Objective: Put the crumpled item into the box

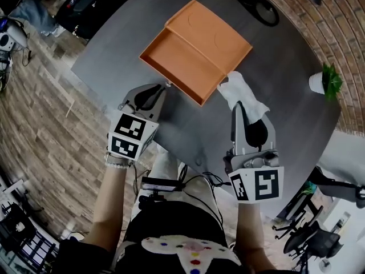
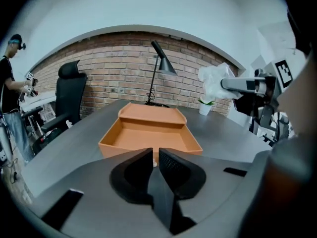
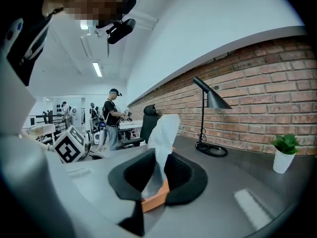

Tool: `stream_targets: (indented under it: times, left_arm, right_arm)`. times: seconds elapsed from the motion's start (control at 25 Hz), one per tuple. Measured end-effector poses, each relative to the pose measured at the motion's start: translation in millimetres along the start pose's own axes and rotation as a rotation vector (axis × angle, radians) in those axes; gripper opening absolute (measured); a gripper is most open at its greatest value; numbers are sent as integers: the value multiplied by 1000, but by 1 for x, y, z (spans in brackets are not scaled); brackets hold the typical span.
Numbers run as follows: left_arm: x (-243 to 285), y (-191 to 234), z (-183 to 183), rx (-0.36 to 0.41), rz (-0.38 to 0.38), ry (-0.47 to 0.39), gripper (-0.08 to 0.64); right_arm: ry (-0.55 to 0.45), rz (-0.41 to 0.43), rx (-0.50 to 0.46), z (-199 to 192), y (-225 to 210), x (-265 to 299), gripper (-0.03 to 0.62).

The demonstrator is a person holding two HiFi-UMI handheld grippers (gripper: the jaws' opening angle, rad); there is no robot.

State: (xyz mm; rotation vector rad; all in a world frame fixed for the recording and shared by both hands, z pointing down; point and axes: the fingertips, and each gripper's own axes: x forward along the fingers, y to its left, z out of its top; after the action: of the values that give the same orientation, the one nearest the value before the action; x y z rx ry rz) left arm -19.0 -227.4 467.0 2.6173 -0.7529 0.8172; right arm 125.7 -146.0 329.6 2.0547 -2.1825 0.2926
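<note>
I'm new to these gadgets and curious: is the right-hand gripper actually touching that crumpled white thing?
Touching. In the right gripper view, the right gripper has its jaws pinched on the crumpled white item, which sticks up from between them.

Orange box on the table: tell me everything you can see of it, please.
The orange box is shallow and rectangular, cardboard or plastic by its look. It lies open and empty on the dark grey table, lid folded back. The right gripper holds the crumpled white item up near one corner.
</note>
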Motion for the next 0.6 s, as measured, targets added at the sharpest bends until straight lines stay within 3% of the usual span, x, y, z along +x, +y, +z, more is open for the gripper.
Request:
stream_targets:
  times: [0.32, 0.6]
  left_arm:
    - [-49, -13, 58, 49, 50, -133, 12]
    - [-85, -31, 87, 84, 67, -209, 8]
  right_arm:
    - [-46, 5, -5, 26, 1, -15, 51]
    - [-66, 7, -10, 38, 0, -30, 51]
